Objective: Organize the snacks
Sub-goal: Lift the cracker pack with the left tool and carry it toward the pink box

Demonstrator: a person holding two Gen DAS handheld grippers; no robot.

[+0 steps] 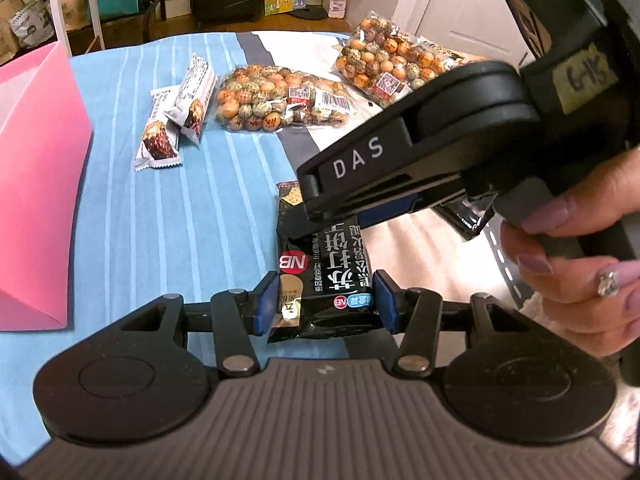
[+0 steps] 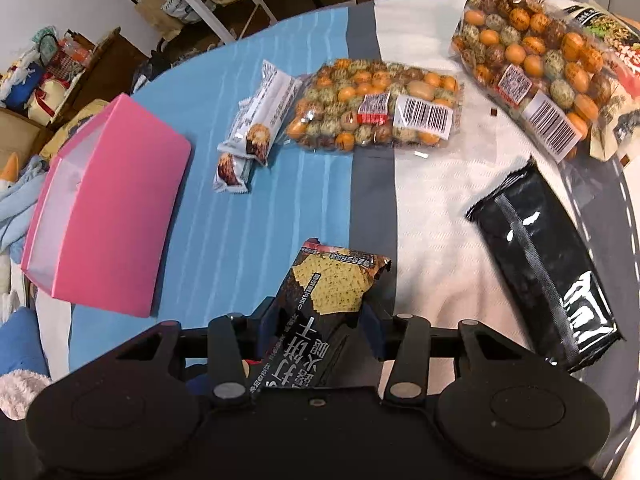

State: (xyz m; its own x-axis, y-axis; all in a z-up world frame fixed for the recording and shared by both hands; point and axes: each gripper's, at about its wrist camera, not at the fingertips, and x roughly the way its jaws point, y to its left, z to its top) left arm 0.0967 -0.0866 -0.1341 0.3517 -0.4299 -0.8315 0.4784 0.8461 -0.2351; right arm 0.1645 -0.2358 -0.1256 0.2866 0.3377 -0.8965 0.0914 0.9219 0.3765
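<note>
A black cracker pack is held by both grippers above the bed. My left gripper is shut on its near end. My right gripper is shut on its far end; it shows in the left wrist view coming in from the right. The same pack shows in the right wrist view. An open pink box lies on its side at the left. It also shows in the left wrist view.
Two white snack bars, two clear bags of round nuts and a second black pack lie on the blue, grey and white bedspread. A further snack bag lies at the far right.
</note>
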